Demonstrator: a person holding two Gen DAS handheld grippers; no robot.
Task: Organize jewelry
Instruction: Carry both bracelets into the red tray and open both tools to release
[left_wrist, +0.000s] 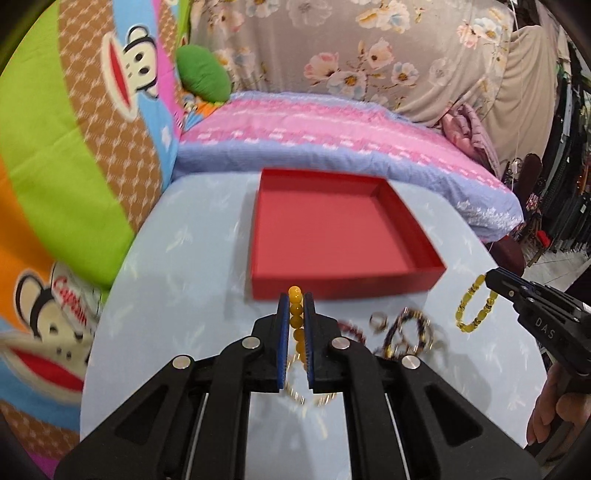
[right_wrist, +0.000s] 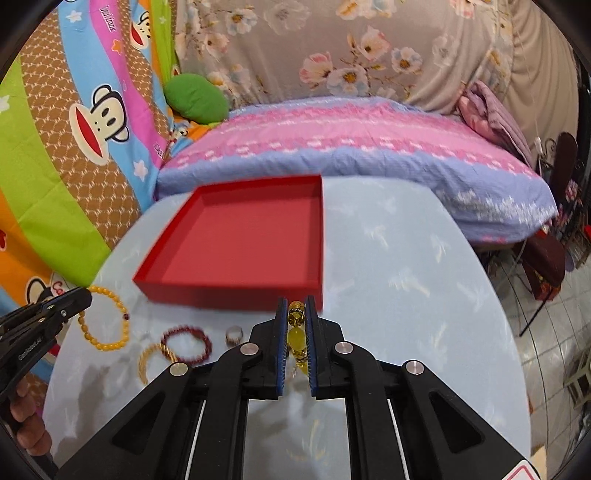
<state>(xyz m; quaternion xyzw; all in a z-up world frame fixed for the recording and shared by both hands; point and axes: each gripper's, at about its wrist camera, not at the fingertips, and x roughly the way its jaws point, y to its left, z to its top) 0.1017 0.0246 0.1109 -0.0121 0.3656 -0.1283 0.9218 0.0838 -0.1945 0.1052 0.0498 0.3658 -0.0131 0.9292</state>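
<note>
Red and still empty, the box (left_wrist: 343, 236) sits on the table (right_wrist: 406, 258). The left gripper (left_wrist: 295, 314) has its jaws clamped on an orange bead bracelet (right_wrist: 105, 319), the right gripper (right_wrist: 295, 321) on a yellow bracelet (left_wrist: 474, 304); a dark red bracelet (right_wrist: 188, 341), gold bangle (right_wrist: 157, 356) and ring (right_wrist: 233, 334) remain on the table.

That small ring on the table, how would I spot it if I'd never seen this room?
Find the red box on the pale blue table, then look just in front of its near wall. The ring lies there, right of the dark red bead bracelet. It is a small solid band, far smaller than the beaded loops around it.
</note>
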